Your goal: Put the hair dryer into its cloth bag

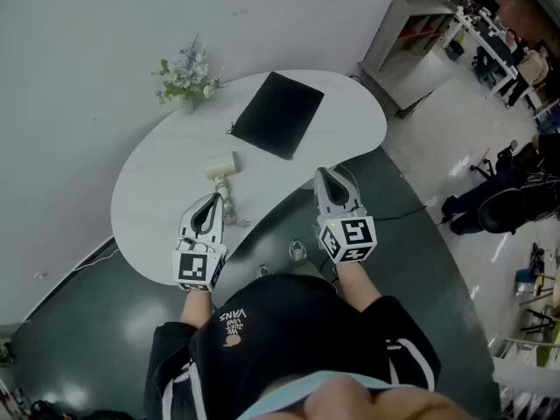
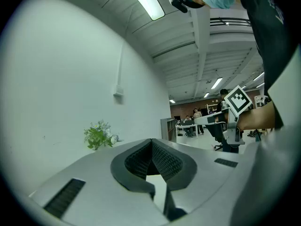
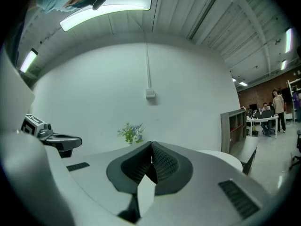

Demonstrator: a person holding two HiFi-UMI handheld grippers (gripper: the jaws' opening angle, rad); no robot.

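The jaws of the left gripper (image 2: 151,144) are pressed together, with nothing between them; the ribbed pads meet in one line. The jaws of the right gripper (image 3: 151,149) are pressed together as well and also hold nothing. Both grippers point about level, toward the white wall.

In the head view the left gripper is above the near part of the white, rounded desk (image 1: 153,195). The right gripper is at the desk's near edge, partly over the dark floor (image 1: 411,261). The two grippers are well apart from each other.

The hair dryer (image 1: 222,166) is cream coloured. It lies on the desk just ahead of the left gripper and is apart from its jaws. A thin thing beside the left gripper seems to be its cord (image 1: 230,210), but the view is too small to be sure. The cloth bag (image 1: 277,114) is black and lies flat on the desk, farther away than the dryer and between the lines of the two grippers. The dryer is outside the bag and does not touch it.

A small bunch of flowers (image 1: 185,79) stands at the far left edge of the desk, near the wall. A grey shelf (image 1: 404,46) stands on the floor to the right, beyond the desk.
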